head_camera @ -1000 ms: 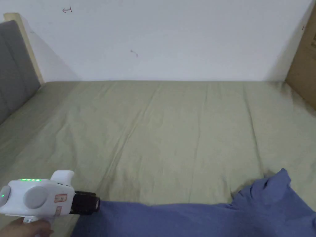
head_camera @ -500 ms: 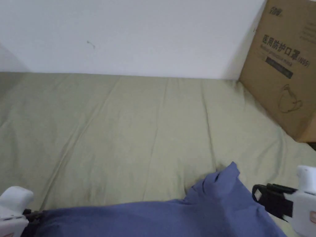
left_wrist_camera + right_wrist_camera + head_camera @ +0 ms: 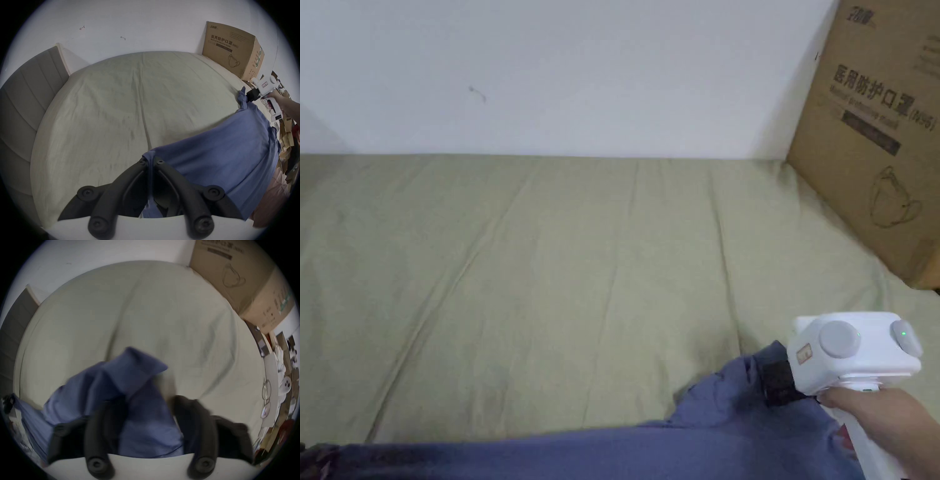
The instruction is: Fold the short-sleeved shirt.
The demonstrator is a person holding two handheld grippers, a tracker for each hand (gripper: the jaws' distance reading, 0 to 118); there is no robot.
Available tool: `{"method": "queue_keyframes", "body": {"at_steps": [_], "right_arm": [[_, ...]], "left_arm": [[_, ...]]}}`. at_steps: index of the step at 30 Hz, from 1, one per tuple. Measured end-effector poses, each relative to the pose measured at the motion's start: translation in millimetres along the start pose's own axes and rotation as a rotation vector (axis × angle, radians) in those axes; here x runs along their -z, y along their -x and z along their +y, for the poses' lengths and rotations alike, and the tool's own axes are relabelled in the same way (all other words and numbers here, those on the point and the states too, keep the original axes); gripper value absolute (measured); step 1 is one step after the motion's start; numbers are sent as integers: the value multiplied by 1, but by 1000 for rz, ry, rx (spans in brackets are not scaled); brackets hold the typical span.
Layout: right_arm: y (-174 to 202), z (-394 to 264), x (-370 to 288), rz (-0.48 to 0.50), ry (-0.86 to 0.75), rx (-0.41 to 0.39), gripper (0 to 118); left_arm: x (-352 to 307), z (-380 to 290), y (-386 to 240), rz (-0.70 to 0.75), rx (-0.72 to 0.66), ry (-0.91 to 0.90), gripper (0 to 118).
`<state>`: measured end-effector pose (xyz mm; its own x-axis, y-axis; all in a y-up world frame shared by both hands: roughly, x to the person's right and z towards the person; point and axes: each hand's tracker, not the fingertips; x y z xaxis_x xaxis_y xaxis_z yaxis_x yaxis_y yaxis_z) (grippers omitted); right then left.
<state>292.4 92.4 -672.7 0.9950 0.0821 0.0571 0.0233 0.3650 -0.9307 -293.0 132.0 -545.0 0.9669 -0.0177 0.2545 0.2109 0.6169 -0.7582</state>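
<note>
At the lower right of the head view, the right gripper (image 3: 770,382) has reached the blue short-sleeved shirt (image 3: 650,447), jaws apart around a bunched corner, while the left gripper (image 3: 150,162) pinches the opposite corner, readying a two-handed spread on the bed (image 3: 581,262).

Blue shirt (image 3: 700,437) stretched along bed's near edge, rumpled.

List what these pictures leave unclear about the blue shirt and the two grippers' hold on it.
- Right gripper grip: the right gripper view is motion-blurred; its jaws stand apart around the shirt, contact unclear. In the head view the gripper's white body hides the tips.
- Shirt's lower part: cut off by the bottom edge of the head view, so sleeves and hem cannot be judged.
- Left gripper: its jaws pinch a shirt corner, but cloth hides how deep the grip goes.
</note>
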Motion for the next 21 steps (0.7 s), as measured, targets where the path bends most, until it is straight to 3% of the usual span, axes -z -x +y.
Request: {"method": "queue_keyframes", "body": {"at_steps": [1, 2, 6, 10, 13, 21], "right_arm": [[4, -2, -7, 50, -13, -18, 37], [7, -6, -16, 73, -41, -45, 1], [4, -28, -58, 108, -163, -45, 1], [-9, -29, -96, 35, -323, 62, 1], [-18, -21, -114, -19, -398, 74, 1], [-36, -39, -161, 77, -467, 274, 1]], "left_arm": [[2, -2, 0, 2, 1, 6, 4], [4, -3, 1, 4, -1, 11, 4], [3, -6, 1, 39, -70, -19, 4], [-10, 10, 1, 44, -112, -102, 4], [-17, 32, 3, 62, -131, -138, 4], [-49, 66, 6, 8, -157, -263, 4]]}}
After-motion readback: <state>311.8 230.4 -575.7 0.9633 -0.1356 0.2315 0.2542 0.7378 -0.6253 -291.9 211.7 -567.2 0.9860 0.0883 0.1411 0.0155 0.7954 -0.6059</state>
